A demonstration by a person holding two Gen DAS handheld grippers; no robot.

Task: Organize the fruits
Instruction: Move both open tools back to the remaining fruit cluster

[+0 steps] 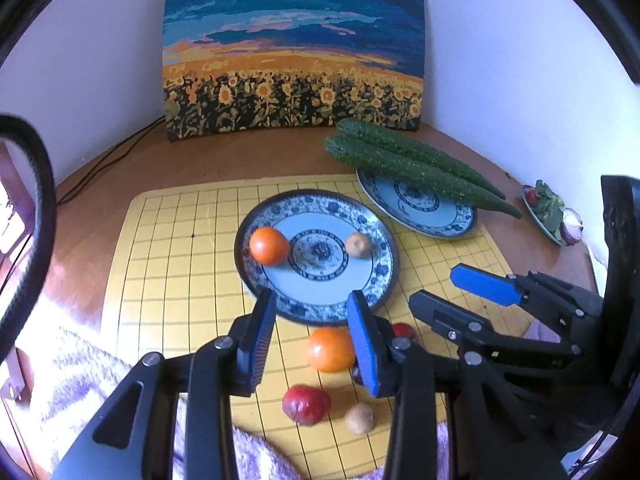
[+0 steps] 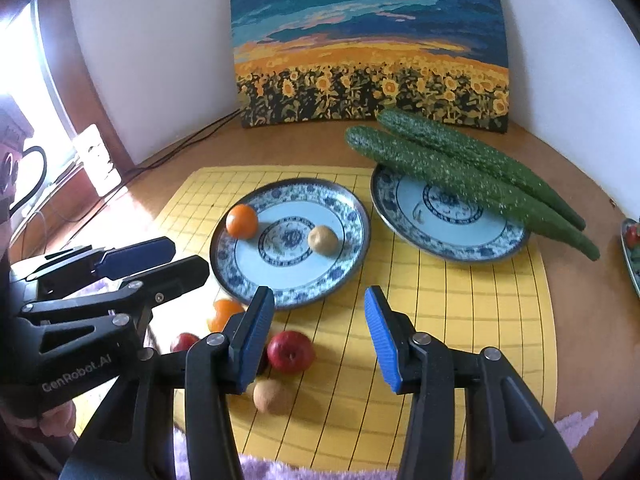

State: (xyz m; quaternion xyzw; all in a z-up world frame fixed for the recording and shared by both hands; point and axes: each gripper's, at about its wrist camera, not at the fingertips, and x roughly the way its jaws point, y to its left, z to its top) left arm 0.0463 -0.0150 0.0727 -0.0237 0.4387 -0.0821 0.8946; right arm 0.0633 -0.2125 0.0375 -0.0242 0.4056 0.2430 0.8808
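we saw a blue-and-white patterned plate [image 2: 352, 216] on a yellow gridded mat [image 2: 460, 320], and it held an orange [image 2: 241, 221] on its left side and a small tan fruit [image 2: 322, 241] to the right of its centre, the two apart. near the plate's front rim, on the mat, lay a second orange [image 1: 330, 350], a red apple [image 2: 290, 351], another red fruit [image 1: 306, 405] and a second tan fruit [image 2: 273, 397], all loose and close together. a second patterned plate [image 2: 400, 216] sat to the right, carrying two long green cucumbers [image 2: 460, 168] lying side by side across its far edge, their ends overhanging the rim.
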